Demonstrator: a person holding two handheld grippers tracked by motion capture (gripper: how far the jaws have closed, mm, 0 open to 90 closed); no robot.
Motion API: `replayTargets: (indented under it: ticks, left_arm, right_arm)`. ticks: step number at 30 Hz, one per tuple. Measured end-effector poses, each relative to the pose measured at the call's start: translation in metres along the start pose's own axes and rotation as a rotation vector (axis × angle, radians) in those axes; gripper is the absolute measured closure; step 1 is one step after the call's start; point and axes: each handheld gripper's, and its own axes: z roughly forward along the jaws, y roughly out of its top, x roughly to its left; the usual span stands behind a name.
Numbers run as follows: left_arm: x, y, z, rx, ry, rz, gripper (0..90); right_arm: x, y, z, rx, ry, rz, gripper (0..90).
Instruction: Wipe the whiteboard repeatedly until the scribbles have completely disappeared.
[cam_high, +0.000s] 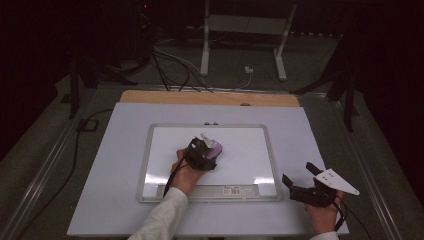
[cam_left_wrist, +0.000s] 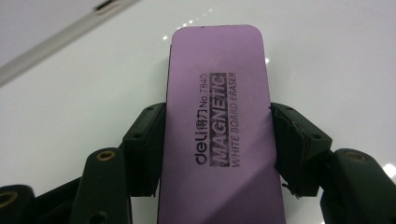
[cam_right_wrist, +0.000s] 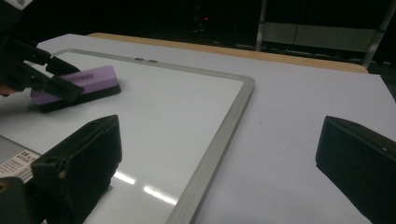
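Note:
A purple magnetic whiteboard eraser (cam_left_wrist: 218, 126) lies flat on the whiteboard (cam_high: 240, 145), near the board's middle. My left gripper (cam_high: 202, 152) is shut on its two long sides, its black pads (cam_left_wrist: 145, 149) pressing against the purple top. The eraser (cam_right_wrist: 74, 84) and the left gripper (cam_right_wrist: 28, 65) also show at the left of the right gripper view. My right gripper (cam_high: 300, 182) hovers open over the white table sheet just right of the board's near right corner, nothing between its jaws (cam_right_wrist: 219, 168).
The whiteboard has a silver frame (cam_right_wrist: 219, 140) and a labelled tray along its near edge (cam_high: 230, 190). It rests on a white sheet (cam_high: 310, 130) over a wooden tabletop (cam_high: 210, 97). Cables (cam_high: 170, 65) and a stand's legs (cam_high: 205, 45) lie on the floor beyond.

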Motion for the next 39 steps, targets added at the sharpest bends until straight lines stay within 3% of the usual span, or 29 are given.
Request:
replayTargets:
  ticks: [6,9,11,14,24,39]
  left_arm:
    - [-0.030,0.004,-0.001,-0.009,-0.075,0.065,41.5]
    - [-0.039,0.007,0.000,-0.012,-0.080,0.090,41.5]
    - [-0.040,0.008,0.001,-0.015,-0.085,0.083,41.5]
    - [-0.037,0.008,0.002,-0.013,-0.099,0.075,41.4]
    - [-0.022,0.008,0.005,-0.020,-0.056,0.028,41.4]
    - [0.027,-0.002,0.004,-0.007,0.057,-0.112,41.4]
  right_arm:
    - [0.001,0.000,0.001,0.002,0.001,-0.002,0.7]
    - [0.000,0.000,0.000,0.002,0.000,0.000,0.7]
    - [0.000,0.000,0.000,0.000,0.000,0.002,0.7]
    - [-0.001,0.000,-0.001,-0.002,-0.002,0.003,0.7]
    - [-0.001,0.000,-0.002,-0.005,-0.005,0.004,0.7]
    - [-0.002,0.000,-0.002,-0.004,-0.005,0.004,0.7]
